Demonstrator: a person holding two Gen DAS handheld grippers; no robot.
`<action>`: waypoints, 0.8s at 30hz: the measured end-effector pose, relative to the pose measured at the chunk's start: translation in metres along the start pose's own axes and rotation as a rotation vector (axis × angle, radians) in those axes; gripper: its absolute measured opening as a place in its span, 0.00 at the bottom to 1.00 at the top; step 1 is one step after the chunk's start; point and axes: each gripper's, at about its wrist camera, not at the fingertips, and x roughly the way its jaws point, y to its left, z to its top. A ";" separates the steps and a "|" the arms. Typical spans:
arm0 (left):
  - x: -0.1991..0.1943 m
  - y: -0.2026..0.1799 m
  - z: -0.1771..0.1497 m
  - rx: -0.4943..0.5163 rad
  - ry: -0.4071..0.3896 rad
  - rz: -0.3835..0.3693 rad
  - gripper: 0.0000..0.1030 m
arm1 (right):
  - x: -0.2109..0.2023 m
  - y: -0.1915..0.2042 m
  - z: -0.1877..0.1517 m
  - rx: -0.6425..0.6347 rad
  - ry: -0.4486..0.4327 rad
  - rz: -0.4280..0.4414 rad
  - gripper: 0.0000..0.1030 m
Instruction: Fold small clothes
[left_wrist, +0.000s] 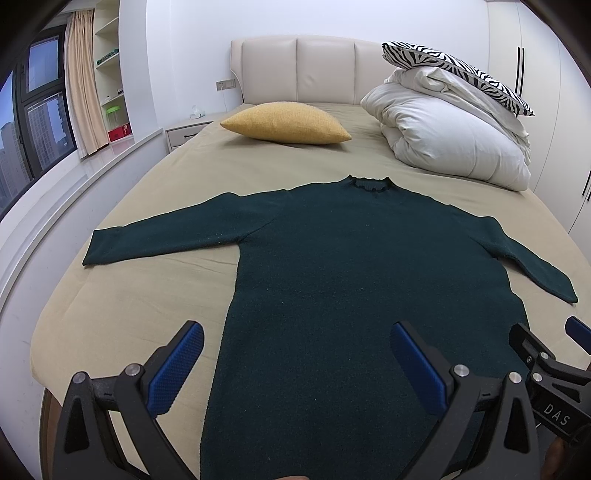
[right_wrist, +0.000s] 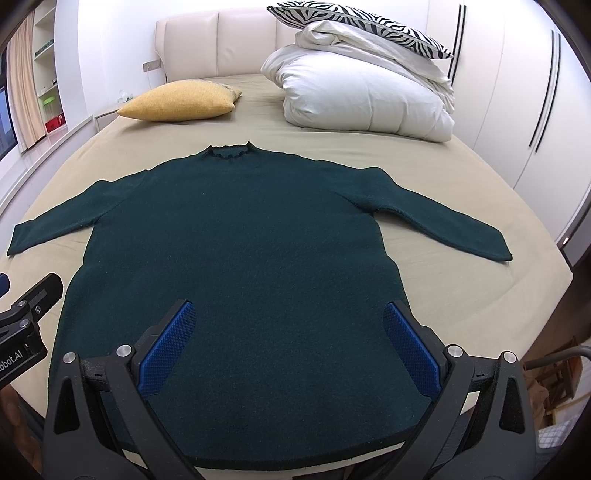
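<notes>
Right wrist view has my right gripper (right_wrist: 290, 343) spread wide and empty over the hem of the green sweater (right_wrist: 236, 251), which lies flat on the bed (right_wrist: 461, 295), collar away, left gripper (left_wrist: 295, 363) equally spread nearer its left edge.

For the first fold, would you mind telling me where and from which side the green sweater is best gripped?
Probably at the cuffs. The green sweater lies flat, collar away, both sleeves spread. The open right gripper could pinch the right cuff from its outer side, the open left gripper the left cuff, each drawn inward.
</notes>
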 end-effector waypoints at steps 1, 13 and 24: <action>0.000 0.000 0.000 0.000 -0.001 0.000 1.00 | 0.000 0.000 0.000 0.000 0.001 0.000 1.00; 0.000 -0.001 0.000 -0.001 0.001 -0.001 1.00 | 0.004 0.002 -0.001 -0.006 0.011 0.002 1.00; 0.008 0.004 -0.003 -0.021 0.028 -0.027 1.00 | 0.010 0.003 -0.003 -0.013 0.020 0.000 1.00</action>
